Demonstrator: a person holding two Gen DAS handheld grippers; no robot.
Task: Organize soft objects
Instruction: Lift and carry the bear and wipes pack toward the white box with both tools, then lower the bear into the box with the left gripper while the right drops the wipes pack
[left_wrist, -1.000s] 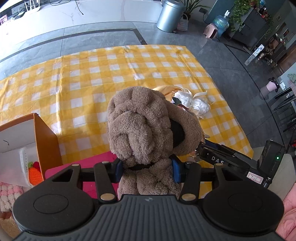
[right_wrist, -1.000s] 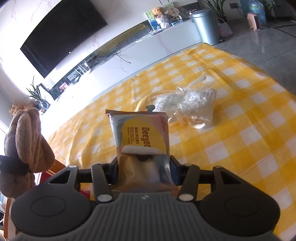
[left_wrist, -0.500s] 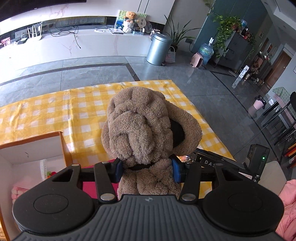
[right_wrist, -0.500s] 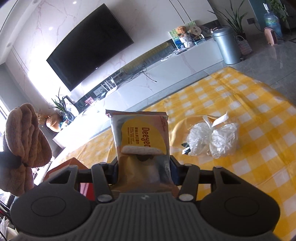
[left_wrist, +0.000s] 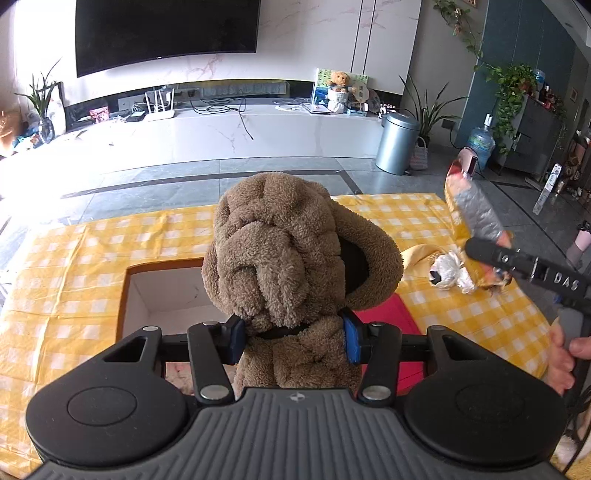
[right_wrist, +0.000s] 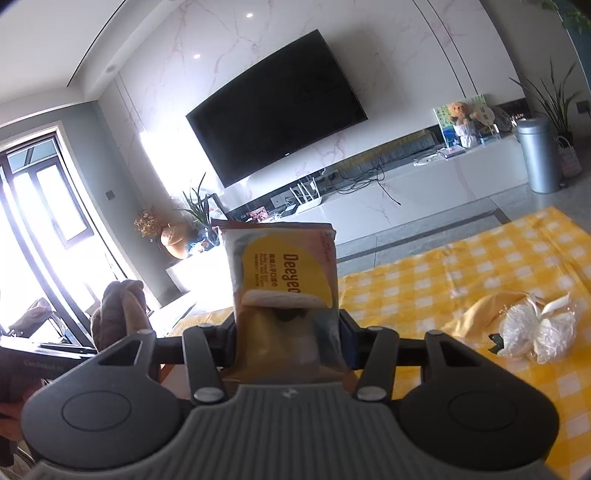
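My left gripper (left_wrist: 293, 339) is clamped partway closed on a brown knotted plush pillow (left_wrist: 284, 254), its blue pads pressed into the fleece at the narrow waist, holding it upright above the table. My right gripper (right_wrist: 288, 341) grips a flat yellow-and-white snack packet (right_wrist: 286, 280) the same way, standing on end between the pads.

Below them lies a yellow-and-white checked tablecloth (left_wrist: 92, 243). On it sits an open cardboard box with a white inside (left_wrist: 162, 291), directly under the plush, with a red cloth (left_wrist: 388, 317) just beside it. Farther right, a crumpled clear plastic bag tied with a ribbon (right_wrist: 535, 332) rests against a yellow fabric piece (right_wrist: 476, 317).

Beyond the table: grey tiled floor (left_wrist: 147, 184), a long white marble console (left_wrist: 221, 129), a large black wall-mounted television (right_wrist: 277, 107), a silver cylindrical bin (left_wrist: 397, 144), and leafy potted plants (left_wrist: 509, 88).
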